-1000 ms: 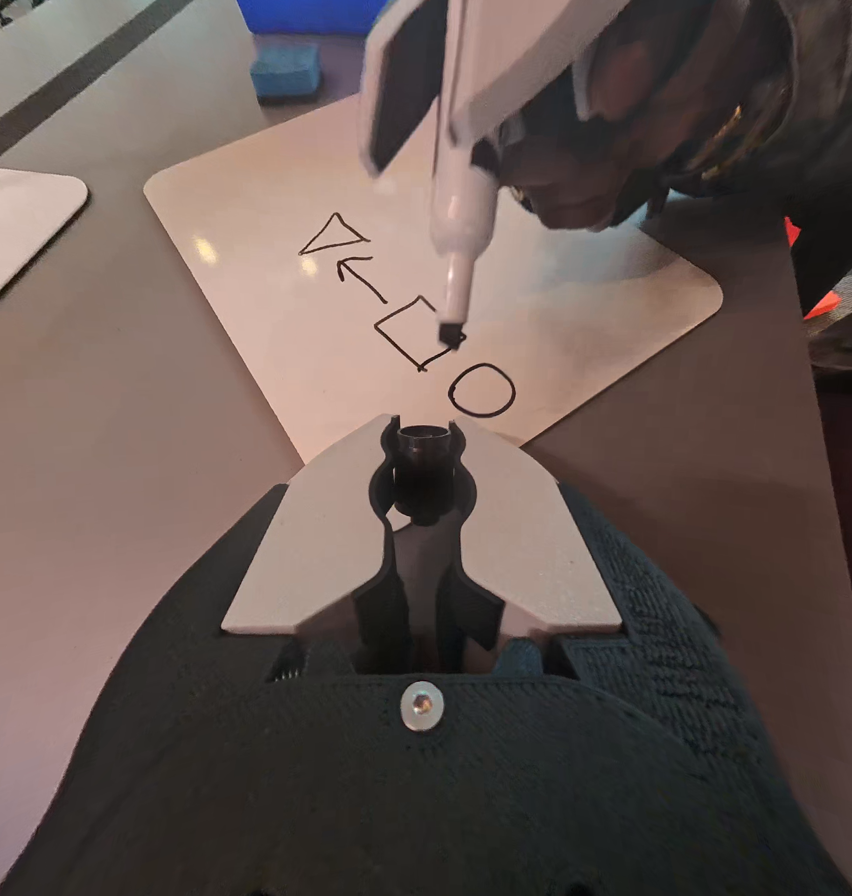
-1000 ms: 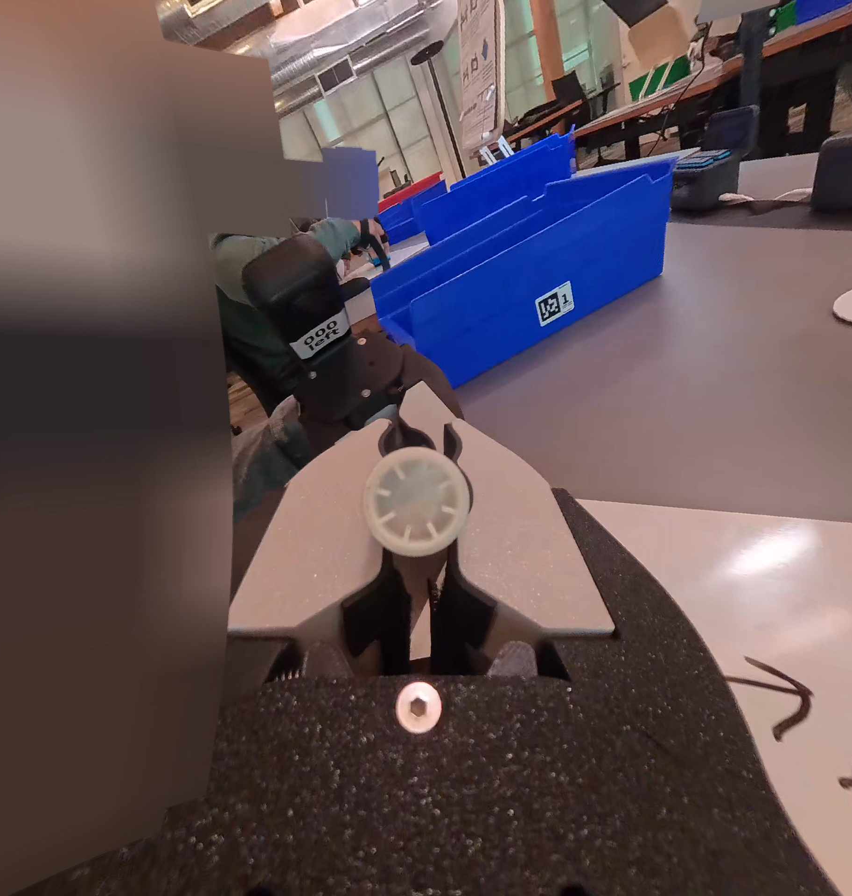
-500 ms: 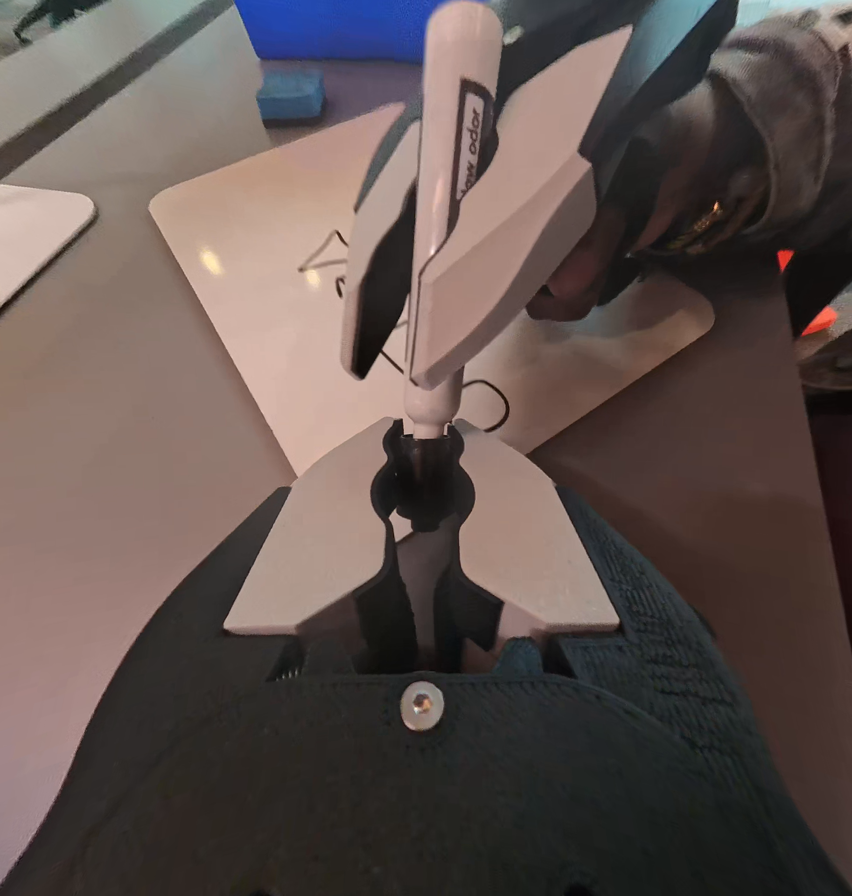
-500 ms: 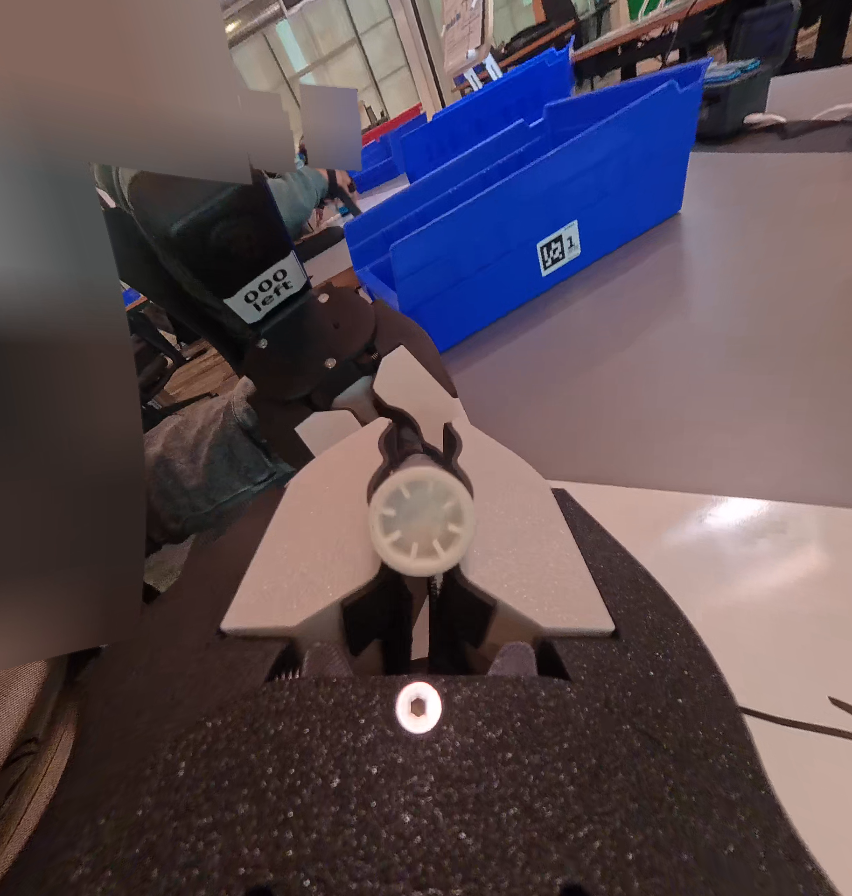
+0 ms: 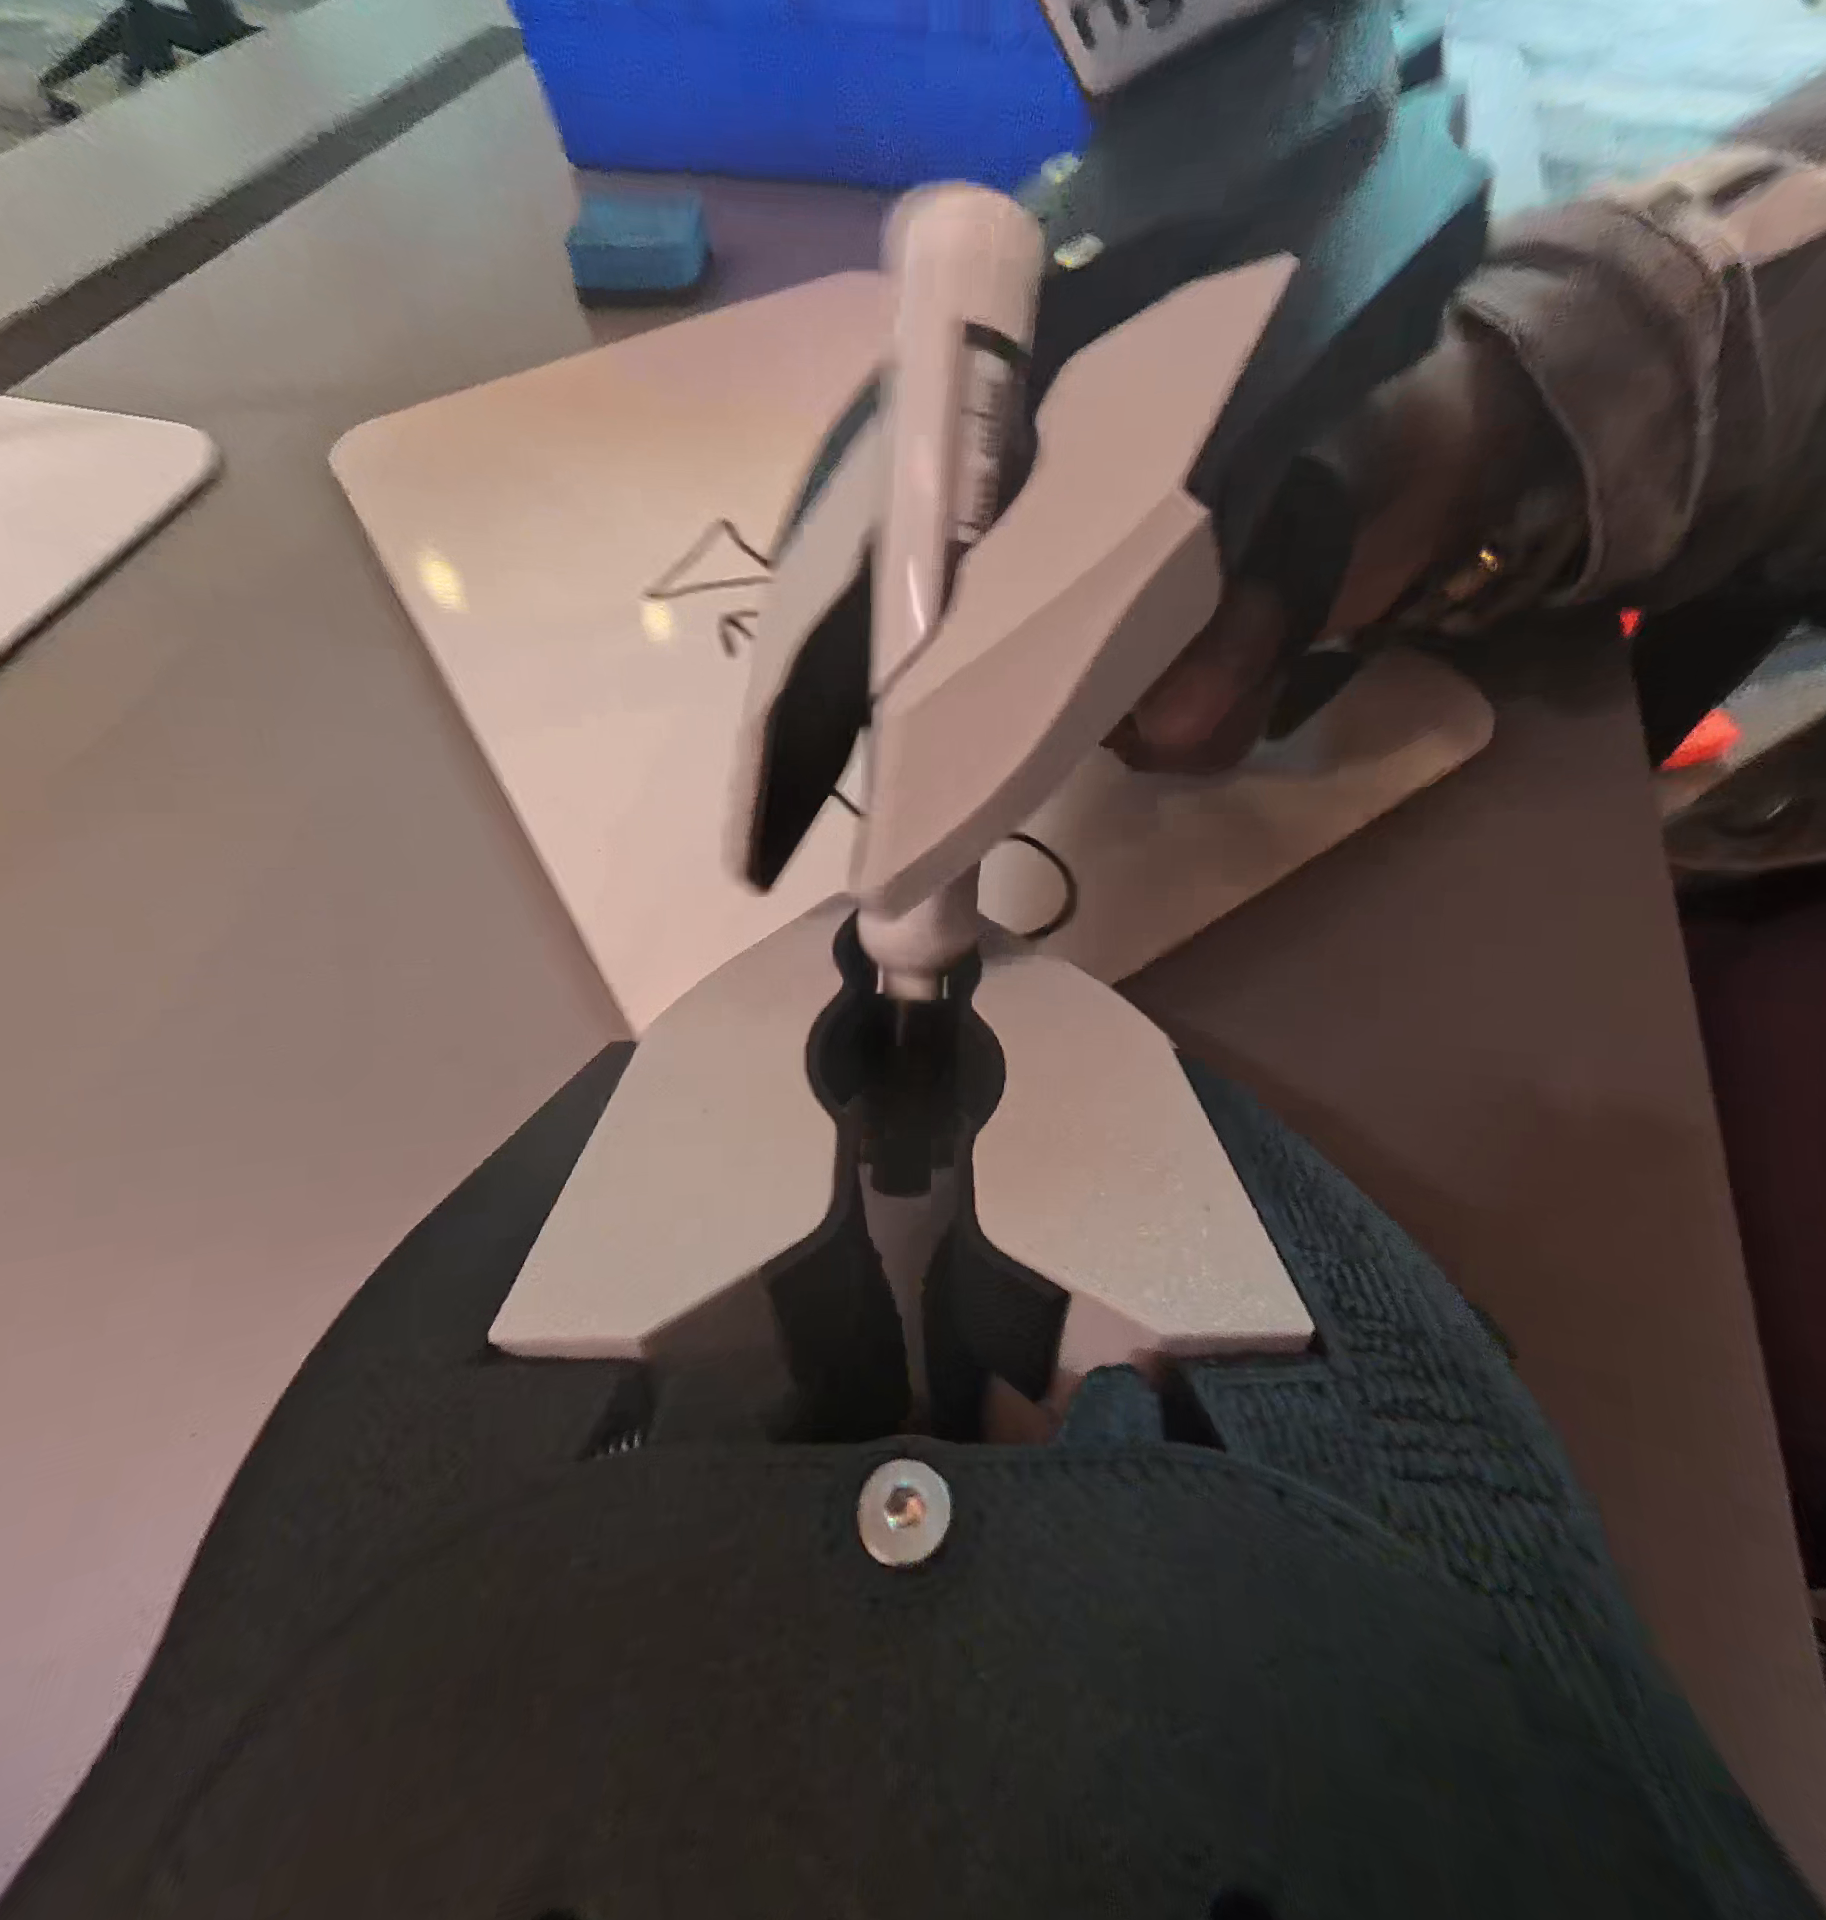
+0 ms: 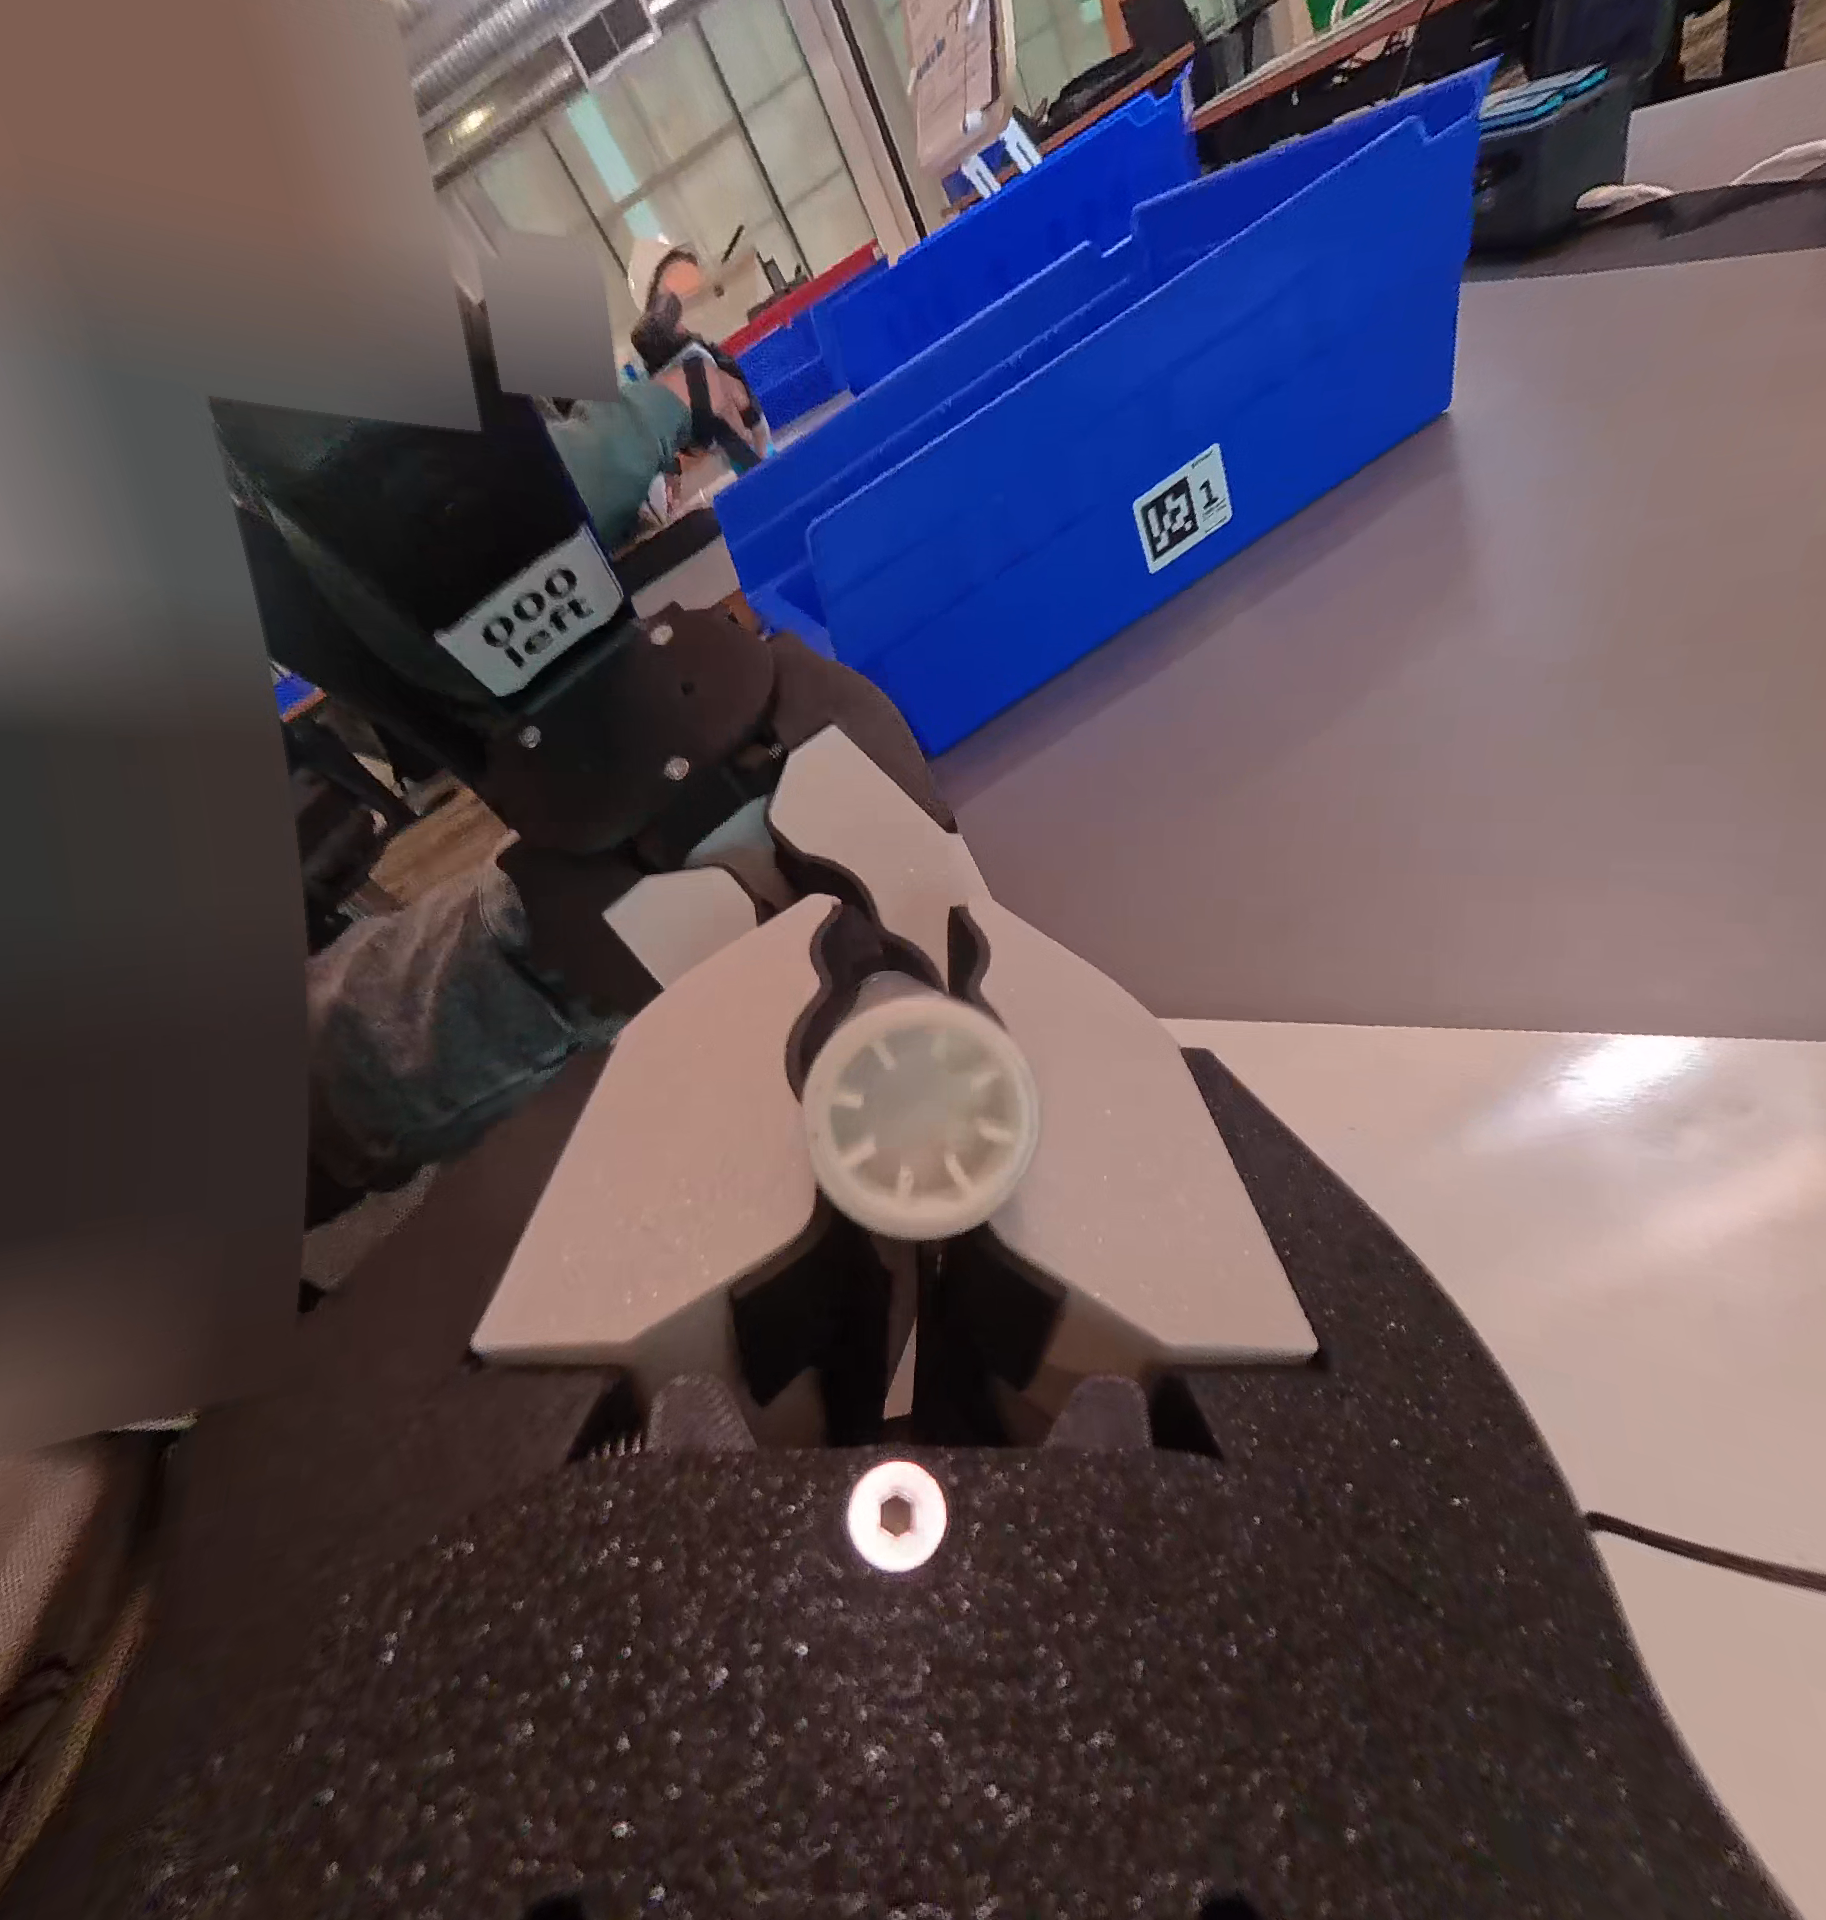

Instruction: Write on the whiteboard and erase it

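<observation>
The whiteboard (image 5: 576,582), white and round-cornered, is laid flat on the counter (image 5: 161,935) and marked with black shapes. The white marker (image 5: 940,468) is tilted above it, its tip sunk in the black cap (image 5: 904,1049). A blue eraser (image 5: 636,241) is seen beyond the whiteboard.

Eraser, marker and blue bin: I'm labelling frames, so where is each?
Eraser (image 5: 637,241): left wrist view, top face.
Marker (image 5: 940,436): left wrist view, white barrel.
Blue bin (image 6: 1148,436): right wrist view, near side wall.
</observation>
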### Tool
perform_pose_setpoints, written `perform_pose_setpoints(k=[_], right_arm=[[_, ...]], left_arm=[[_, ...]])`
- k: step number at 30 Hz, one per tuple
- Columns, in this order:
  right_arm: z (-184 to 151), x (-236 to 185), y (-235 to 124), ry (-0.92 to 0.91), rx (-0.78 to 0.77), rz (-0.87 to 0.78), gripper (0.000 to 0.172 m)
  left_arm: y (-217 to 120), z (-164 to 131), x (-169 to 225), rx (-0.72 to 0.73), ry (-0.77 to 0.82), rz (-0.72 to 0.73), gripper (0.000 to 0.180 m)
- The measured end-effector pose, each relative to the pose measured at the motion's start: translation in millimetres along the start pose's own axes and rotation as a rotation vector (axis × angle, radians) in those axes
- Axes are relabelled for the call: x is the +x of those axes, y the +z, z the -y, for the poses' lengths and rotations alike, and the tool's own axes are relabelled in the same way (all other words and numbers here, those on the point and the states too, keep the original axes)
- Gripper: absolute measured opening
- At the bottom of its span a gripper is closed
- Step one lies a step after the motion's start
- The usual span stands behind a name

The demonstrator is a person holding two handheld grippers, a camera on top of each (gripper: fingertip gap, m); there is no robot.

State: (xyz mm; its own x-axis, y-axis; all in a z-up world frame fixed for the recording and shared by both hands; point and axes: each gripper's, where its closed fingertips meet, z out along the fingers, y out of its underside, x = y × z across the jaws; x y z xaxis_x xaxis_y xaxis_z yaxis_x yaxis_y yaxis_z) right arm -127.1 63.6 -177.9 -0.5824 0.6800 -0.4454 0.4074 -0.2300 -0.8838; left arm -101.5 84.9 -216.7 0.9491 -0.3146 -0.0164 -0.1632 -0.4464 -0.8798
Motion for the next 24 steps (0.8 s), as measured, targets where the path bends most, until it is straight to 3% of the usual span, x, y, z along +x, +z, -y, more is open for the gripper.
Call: perform_pose_setpoints(k=[2,6,10,14,17,21,24], right_arm=[[-6,-6,12,-0.046,-0.036,0.0,0.02],[17,-9,15,-0.073,0.012,0.007,0.019],[12,-6,19,-0.112,-0.035,0.0,0.019],[33,-5,4,-0.072,0.084,0.01,0.02],[58,1,-25,-0.083,0.184,-0.02,0.02],[70,2,-62,-0.118,0.239,-0.06,0.019],[64,0,-76,-0.131,0.244,-0.069,0.019]], left_arm=[[8,-6,7,-0.061,0.049,-0.008,0.011],[-2,14,-2,0.097,-0.058,-0.003,0.011],[1,11,-4,0.072,-0.047,0.009,0.015],[-10,21,-15,0.141,-0.046,0.064,0.054],[-34,28,-21,0.142,-0.027,0.147,0.067],[-78,31,53,-0.021,0.036,-0.096,0.065],[-84,-3,88,-0.248,0.14,-0.077,0.059]])
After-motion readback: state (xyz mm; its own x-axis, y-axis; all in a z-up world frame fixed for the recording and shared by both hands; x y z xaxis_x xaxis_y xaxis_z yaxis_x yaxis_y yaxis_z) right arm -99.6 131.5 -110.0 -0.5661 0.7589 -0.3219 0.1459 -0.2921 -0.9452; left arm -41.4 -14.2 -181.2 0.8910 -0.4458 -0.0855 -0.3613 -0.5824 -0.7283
